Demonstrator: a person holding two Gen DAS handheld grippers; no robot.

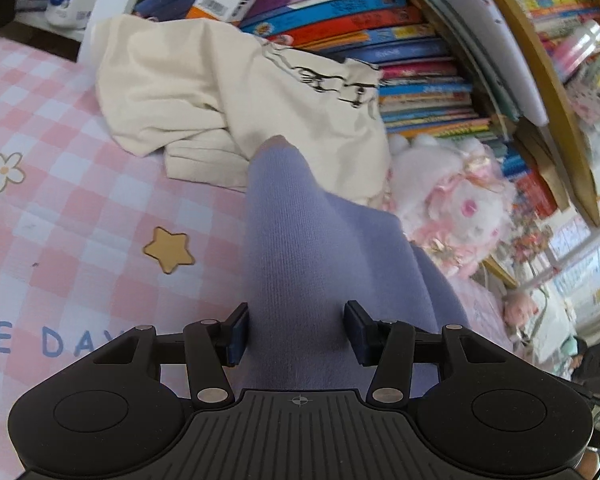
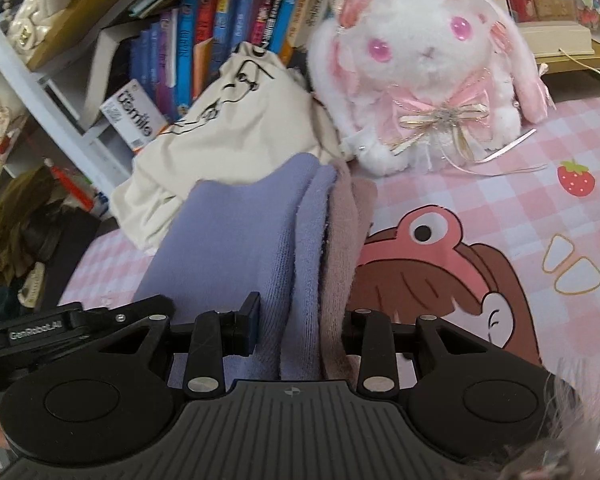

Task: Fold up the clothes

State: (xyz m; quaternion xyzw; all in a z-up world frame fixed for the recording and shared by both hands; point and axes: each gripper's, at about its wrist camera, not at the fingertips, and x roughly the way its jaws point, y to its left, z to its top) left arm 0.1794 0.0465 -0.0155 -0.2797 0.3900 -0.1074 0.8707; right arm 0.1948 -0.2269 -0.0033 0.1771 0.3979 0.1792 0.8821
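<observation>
Two grippers hold soft folded cloth over a pink checked bed.

The left gripper has its jaws partly apart with the purple cloth between them, and it looks pinched, though I cannot see the touch well. The right gripper squeezes the purple cloth and a dusty pink cloth together. A cream shirt lies crumpled at 12 o'clock, against the books. A fluffy bunny toy sits at 1 o'clock, beside the cloth edge. The bedsheet is bare toward 9 o'clock.
</observation>
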